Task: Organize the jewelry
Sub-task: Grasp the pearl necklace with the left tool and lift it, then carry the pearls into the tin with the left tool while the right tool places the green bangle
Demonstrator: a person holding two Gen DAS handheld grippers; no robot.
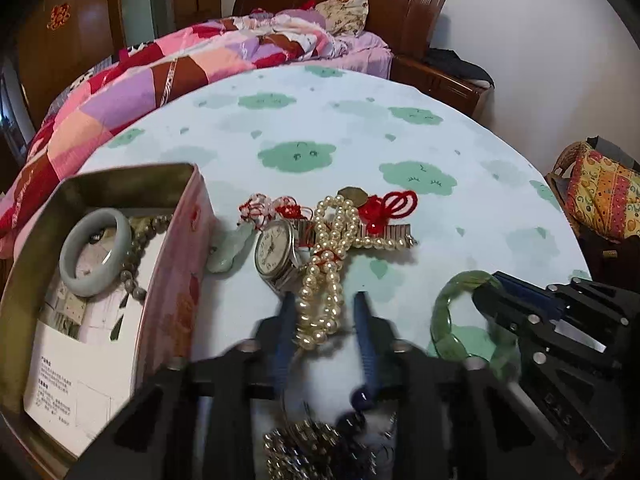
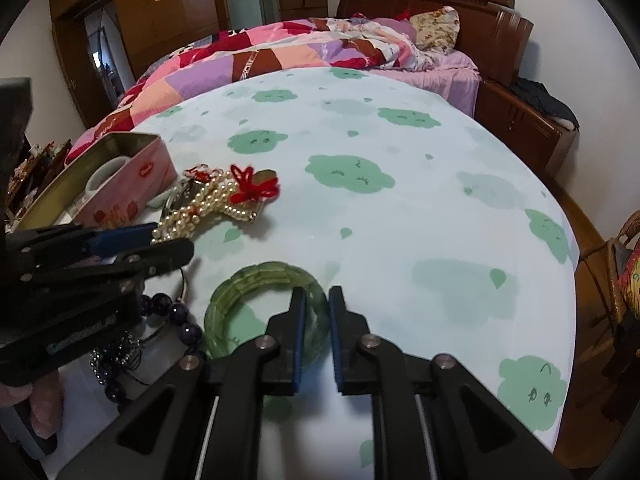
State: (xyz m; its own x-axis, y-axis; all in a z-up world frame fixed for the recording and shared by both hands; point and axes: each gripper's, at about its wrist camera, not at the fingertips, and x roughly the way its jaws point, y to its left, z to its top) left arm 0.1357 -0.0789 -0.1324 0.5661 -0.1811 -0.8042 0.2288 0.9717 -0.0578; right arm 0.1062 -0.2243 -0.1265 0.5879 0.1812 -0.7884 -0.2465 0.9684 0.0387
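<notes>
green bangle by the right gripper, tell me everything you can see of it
The translucent green bangle looks like glass or jade, a closed ring built of short faceted segments. It lies flat on the pale cloud-print tablecloth, apart from the pearl pile. The right gripper straddles its near right rim, one blue-padded finger inside the ring and one outside, pinching the band. Dark purple beads lie just left of it.

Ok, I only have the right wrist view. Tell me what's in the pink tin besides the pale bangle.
Observer: A strand of grey beads lies in the pink tin, beside the pale bangle.
Operator: Now give me the bottom of it.
Observer: Printed paper leaflets cover it.
Operator: Describe the watch in the pile.
Observer: The watch lies with its white dial facing up, right beside the pearl strand.
</notes>
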